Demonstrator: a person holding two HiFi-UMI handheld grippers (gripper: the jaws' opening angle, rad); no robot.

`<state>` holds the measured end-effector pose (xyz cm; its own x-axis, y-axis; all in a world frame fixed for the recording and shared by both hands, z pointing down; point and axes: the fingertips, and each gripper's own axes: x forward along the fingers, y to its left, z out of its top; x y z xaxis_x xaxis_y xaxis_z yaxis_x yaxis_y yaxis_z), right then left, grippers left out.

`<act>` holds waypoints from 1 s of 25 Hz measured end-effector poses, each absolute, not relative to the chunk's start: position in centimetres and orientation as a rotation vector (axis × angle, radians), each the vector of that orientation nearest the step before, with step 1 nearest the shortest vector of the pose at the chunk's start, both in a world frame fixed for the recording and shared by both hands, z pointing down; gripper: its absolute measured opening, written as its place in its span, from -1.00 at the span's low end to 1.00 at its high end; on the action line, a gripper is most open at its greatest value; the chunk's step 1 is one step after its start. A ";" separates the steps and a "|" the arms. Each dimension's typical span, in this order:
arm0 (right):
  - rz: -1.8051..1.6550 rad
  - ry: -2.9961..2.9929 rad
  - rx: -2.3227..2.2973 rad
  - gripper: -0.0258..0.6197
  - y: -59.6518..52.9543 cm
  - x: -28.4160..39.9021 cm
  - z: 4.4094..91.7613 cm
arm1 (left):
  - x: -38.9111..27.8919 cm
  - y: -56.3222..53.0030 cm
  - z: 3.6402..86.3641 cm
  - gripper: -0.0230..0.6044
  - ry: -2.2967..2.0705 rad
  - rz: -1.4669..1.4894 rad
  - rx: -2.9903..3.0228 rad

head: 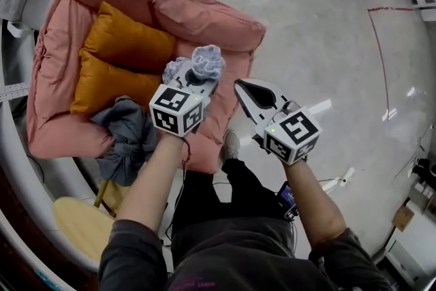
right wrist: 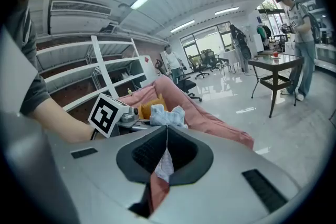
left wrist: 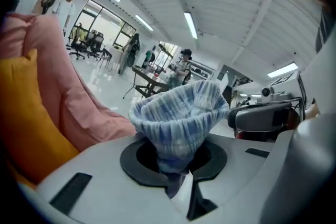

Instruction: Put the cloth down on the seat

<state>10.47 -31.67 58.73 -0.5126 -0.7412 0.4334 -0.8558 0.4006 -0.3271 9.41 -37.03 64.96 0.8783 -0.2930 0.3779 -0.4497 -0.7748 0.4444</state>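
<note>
Blue-and-white ribbed cloth [left wrist: 178, 113] is pinched by its lower end in the left hand-held gripper [left wrist: 176, 168]. Its 2 jaws are nearly closed on the fabric, so the rest bunches and flares above the tips like a cup instead of hanging loose. That low grip looks chosen to keep the bundle together while it is carried. In the head view this hand-held gripper is over the near right part of the pink seat [head: 157, 0]. The cloth is above the seat's padded edge and, as far as I can judge, not resting on it, so the putting down is not yet done. The right hand-held gripper [head: 242, 86] is just to the right, off the seat's side and over the floor, with its jaws pressed together and nothing between them. It seems to be kept clear as a spare. On the seat, 2 orange cushions [head: 122, 51] fill the far left, leaving bare pink padding nearer the cloth as the likely landing spot. A separate grey cloth [head: 126, 136] droops over the seat's near edge, above a wooden stool [head: 75, 225].
</note>
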 end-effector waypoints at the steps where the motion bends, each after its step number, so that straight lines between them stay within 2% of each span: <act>1: 0.782 -2.415 1.431 -0.87 -31.3 11.4 59.5 | 10.6 -36.2 66.0 -0.70 -0.505 0.401 2.501; 6: 0.837 -2.333 1.454 -0.87 -30.2 13.0 63.3 | 12.3 -34.3 71.8 -0.70 -0.445 0.442 2.423; 11: 0.863 -2.317 1.377 -0.87 -30.6 10.5 66.6 | 6.9 -35.7 80.3 -0.63 -0.527 0.691 2.330; 14: 0.880 -2.317 1.339 -0.87 -31.5 7.9 68.7 | 2.9 -36.1 84.0 -0.30 -0.536 0.870 2.313; 23: 0.893 -2.310 1.308 -0.87 -35.2 1.9 71.5 | -2.2 -35.8 83.4 0.34 -0.566 0.961 2.327; 25: 0.894 -2.313 1.310 -0.87 -35.3 1.4 71.0 | -3.0 -35.9 82.1 0.38 -0.597 0.930 2.336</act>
